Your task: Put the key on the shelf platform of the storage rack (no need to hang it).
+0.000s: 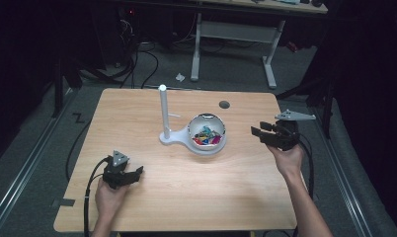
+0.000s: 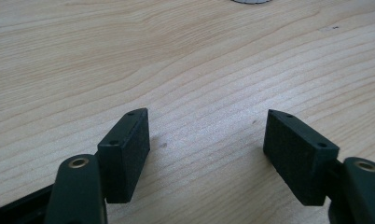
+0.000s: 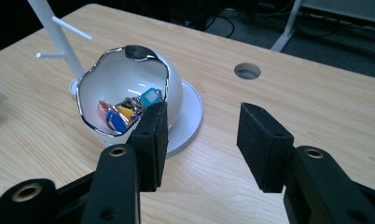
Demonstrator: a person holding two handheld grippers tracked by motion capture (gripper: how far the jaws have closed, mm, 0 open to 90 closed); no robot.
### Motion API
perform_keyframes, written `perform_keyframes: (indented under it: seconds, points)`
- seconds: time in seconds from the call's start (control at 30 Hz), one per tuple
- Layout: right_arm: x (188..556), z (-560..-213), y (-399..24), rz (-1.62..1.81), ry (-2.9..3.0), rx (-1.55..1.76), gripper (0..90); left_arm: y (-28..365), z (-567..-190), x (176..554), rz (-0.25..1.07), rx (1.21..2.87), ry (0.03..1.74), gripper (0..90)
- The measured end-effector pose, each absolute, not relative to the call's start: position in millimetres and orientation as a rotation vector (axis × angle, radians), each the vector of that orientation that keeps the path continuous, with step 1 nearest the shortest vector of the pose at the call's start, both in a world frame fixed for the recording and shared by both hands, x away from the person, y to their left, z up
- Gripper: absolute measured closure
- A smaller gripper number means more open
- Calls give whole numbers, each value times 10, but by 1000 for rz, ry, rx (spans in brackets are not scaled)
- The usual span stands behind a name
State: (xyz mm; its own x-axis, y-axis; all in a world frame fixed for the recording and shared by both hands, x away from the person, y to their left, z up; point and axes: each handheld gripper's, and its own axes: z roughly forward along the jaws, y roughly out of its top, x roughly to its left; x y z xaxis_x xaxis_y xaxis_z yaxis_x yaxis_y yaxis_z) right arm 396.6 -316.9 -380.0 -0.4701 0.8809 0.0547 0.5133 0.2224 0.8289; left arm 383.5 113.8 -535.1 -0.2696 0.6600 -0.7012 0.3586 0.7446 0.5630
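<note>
Dark workshop clutter rings a pale wooden counter (image 1: 152,197), where a white bowl (image 1: 206,129) of bright key tags (image 1: 207,137) sits at the centre, joined by its base to a white peg stand (image 1: 163,111) just left of it. Right of the bowl, the right gripper (image 1: 261,132) hangs above the counter with jaws apart and empty, facing the bowl; reaching in for a tag looks like the next move. Well left of the bowl and nearer the person, the left gripper (image 1: 136,173) rests spread open, holding nothing.
</note>
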Motion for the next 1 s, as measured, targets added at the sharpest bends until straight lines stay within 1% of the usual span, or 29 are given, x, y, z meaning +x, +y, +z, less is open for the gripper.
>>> perform_keyframes:
  seconds: [0.17, 0.6, 1.0]
  points:
    - [3864, -3782, -3235, 1173, 2045, 1286, 533, 1138, -5351, 3835, 356, 783, 1886, 318]
    - [3617, -3961, -3391, 1183, 2001, 1333, 530, 1134, -5349, 3837, 356, 777, 1889, 317]
    - [3470, -4131, -3411, 1222, 1965, 1351, 531, 1136, -5350, 3836, 357, 781, 1887, 317]
